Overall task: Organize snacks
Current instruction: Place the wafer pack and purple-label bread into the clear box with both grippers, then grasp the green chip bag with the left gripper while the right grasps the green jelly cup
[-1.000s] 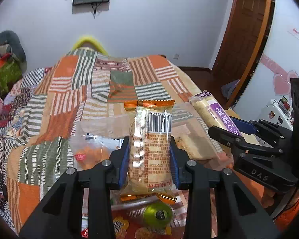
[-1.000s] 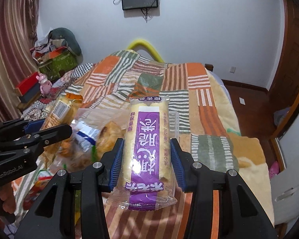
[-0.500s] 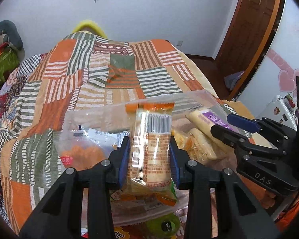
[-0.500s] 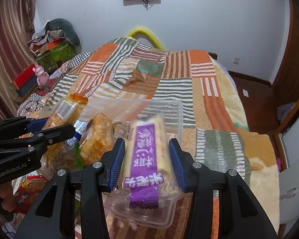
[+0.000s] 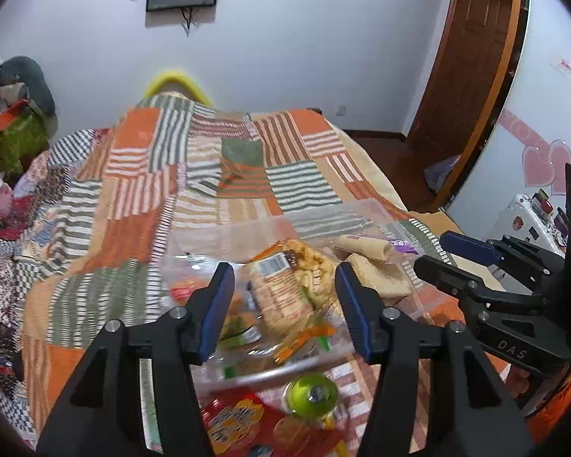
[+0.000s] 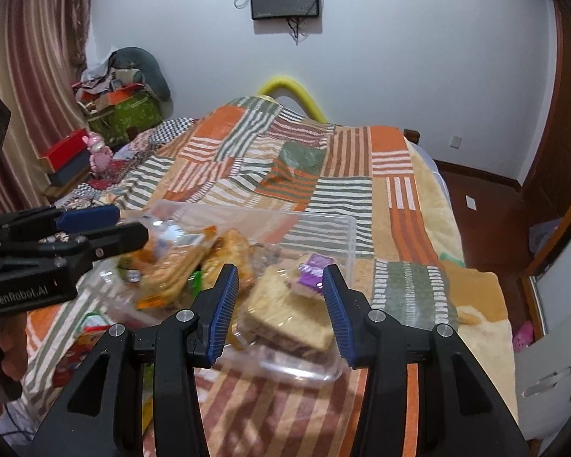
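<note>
A clear plastic box (image 5: pixel 323 209) (image 6: pixel 285 213) sits on the patchwork quilt with several snack packs inside. An orange pack with a barcode (image 5: pixel 278 289) lies in the box, seen between and beyond my left gripper's (image 5: pixel 285 306) fingers. Those jaws are opening and the pads do not touch it. The purple-labelled cake pack (image 6: pixel 312 270) (image 5: pixel 361 245) lies tilted at the box's right side. My right gripper (image 6: pixel 279 304) (image 5: pixel 437 251) hovers over it, open, with a gap on the left pad.
A green-capped bottle (image 5: pixel 312 392) and a red snack bag (image 5: pixel 232 419) lie on the quilt (image 5: pixel 141 228) in front of the box. A person's hand (image 6: pixel 11 361) holds the left gripper. Piled clutter (image 6: pixel 114 114) stands far left; a wooden door (image 5: pixel 472 57) is on the right.
Both packs have left the jaws and now lie in the clear box. The left jaws have widened. Both grippers have pulled up and back from the box.
</note>
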